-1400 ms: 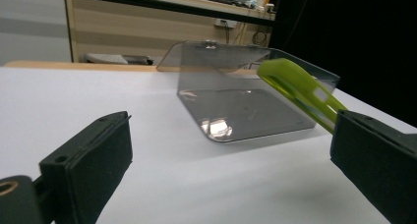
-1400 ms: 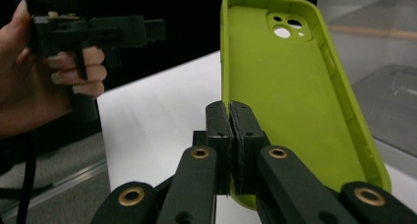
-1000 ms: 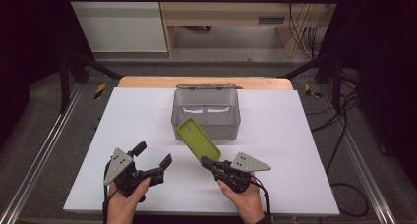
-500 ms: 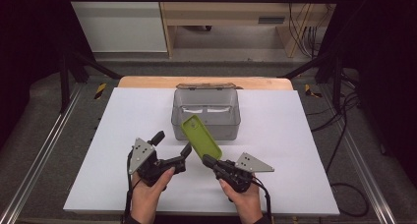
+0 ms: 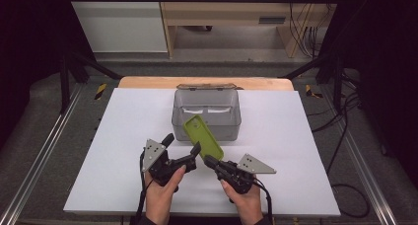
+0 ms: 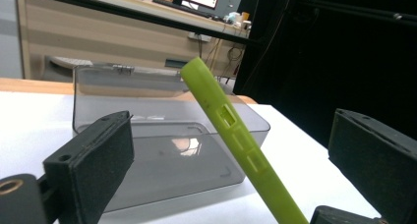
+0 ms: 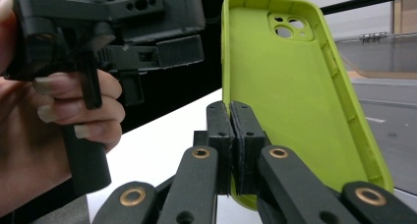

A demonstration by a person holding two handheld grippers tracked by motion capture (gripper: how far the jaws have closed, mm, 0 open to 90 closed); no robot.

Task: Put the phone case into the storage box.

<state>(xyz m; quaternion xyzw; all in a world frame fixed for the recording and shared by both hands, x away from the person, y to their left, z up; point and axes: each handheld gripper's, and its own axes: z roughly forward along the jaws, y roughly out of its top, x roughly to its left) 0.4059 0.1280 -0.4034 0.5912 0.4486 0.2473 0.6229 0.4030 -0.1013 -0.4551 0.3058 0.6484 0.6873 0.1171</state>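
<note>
Clear grey plastic box [image 5: 207,114] on the white table [image 5: 118,136], toward the far edge, upright and open at the top. Nothing solid visible inside from the high view — only pale glints on the floor of it, which in the left gripper view [image 6: 167,150] read as reflections, though the smoky walls make that hard to settle.

Green phone case [image 5: 203,136] off the table, tilted, upper end over the near rim of the box, lower end clamped by the right gripper [image 5: 211,162]. Jaws pressed together on the case's lower edge, plain in the right gripper view [image 7: 231,135], hollow inside of the case [image 7: 290,86] and camera cut-out turned to the lens. Bottom corner of the case hidden behind the jaws there.

Left gripper [image 5: 183,147] just beside the case, jaws spread, one pad near the case's edge in the high view. In its own view the case [image 6: 236,140] rises edge-on between the two black pads [image 6: 93,160], apart from both — lower end cut off at the frame's bottom. Contact between the nearer pad and the case in the high view: cannot tell.
</note>
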